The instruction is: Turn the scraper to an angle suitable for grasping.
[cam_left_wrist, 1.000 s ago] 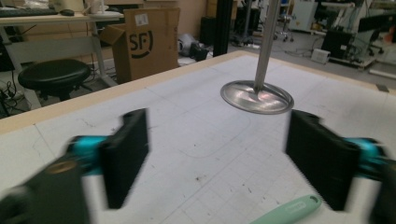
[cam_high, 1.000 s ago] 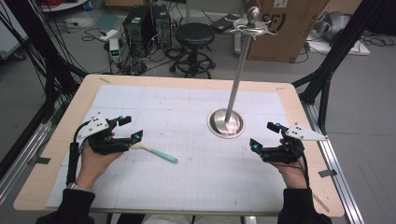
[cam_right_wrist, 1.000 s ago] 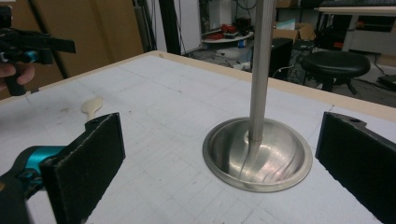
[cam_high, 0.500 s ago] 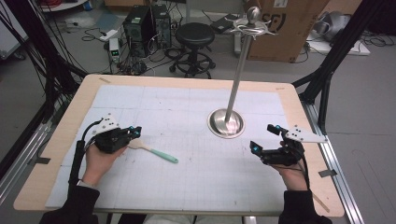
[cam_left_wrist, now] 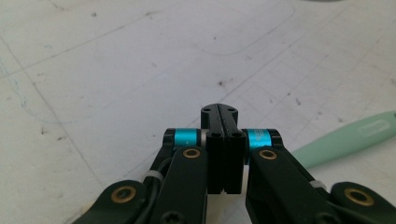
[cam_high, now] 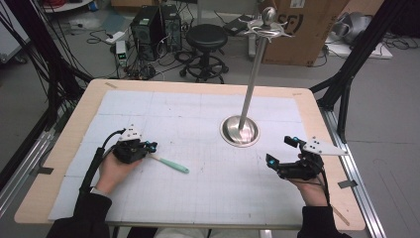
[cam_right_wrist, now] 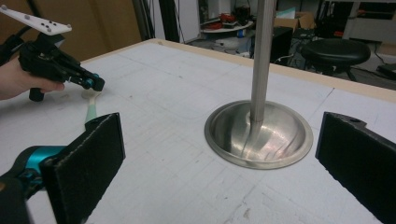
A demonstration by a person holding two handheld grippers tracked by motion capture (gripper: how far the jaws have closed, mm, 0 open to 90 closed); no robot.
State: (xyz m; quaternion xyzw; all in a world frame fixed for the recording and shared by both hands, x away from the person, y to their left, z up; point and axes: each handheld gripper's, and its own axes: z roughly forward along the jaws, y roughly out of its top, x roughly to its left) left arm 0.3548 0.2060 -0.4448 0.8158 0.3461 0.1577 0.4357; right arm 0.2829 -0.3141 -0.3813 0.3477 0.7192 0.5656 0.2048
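Left gripper point(cam_high: 148, 147): low over the table's left part, held in the person's left hand point(cam_high: 115, 168). In the left gripper view its two black jaws are pressed flat together with nothing showing between them. They have just been closing.
Green spatula point(cam_high: 171, 164): lies flat on the white mat just right of the left gripper, its pale head near the jaw tips and its mint handle running away to the right. In the left gripper view the handle point(cam_left_wrist: 345, 139) passes beside the clenched jaws, not through them. Whether the jaw tips touch the head I cannot tell.
Right gripper point(cam_high: 281, 151): at the table's right part, held in the right hand point(cam_high: 309, 186), a grey three-cornered plate on top. Its jaws stand wide apart, released, with nothing between the pads point(cam_right_wrist: 95, 151).
White mat point(cam_high: 198, 124): gridded sheet covering most of the wooden table point(cam_high: 79, 111).
Metal stand point(cam_high: 240, 131): round shiny base on the mat between the two grippers and farther back, well apart from the spatula; a slim pole rises from it to a knobbed top.
Beyond the table: a black stool point(cam_high: 205, 37), a computer tower and a cardboard box on the floor.
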